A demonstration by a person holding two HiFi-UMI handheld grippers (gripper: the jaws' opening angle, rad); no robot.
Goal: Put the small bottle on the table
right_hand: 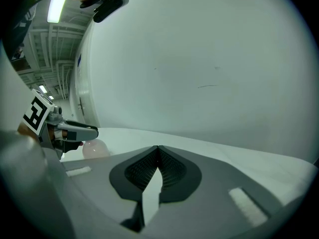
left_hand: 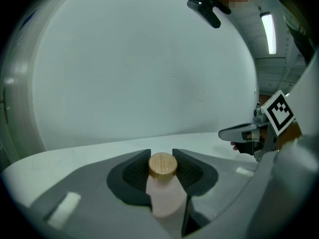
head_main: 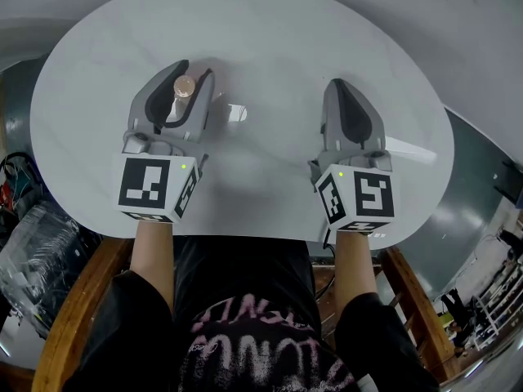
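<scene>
Head view: two grippers were held side by side over the near half of the round white table, well apart from each other.
Left gripper: jaws were clamped on the small bottle, with a dark ribbed pad on either side of it at the level of its cap and neck.
Small bottle: it had a pale pink body and a round tan cap. It stood upright between the left jaws, cap toward the head camera, over the left part of the table.
Bottle and table: the right gripper view showed the rounded pink base low beneath the left gripper and close to the tabletop. Whether it touched the surface could not be told.
Right gripper: jaws were pressed together at the tips with nothing between them, and only a thin wedge of gap lower down.
Right gripper position: it hovered over the right part of the table, pointing away from the person.
Marker cubes: the left cube and the right cube, each with black-and-white squares, sat at the rear of the grippers. Each showed a small green light.
Person: bare forearms reached up to the cubes, and a dark shirt with pink print filled the lower middle.
Surroundings: wooden rails showed at either side below the table edge.
</scene>
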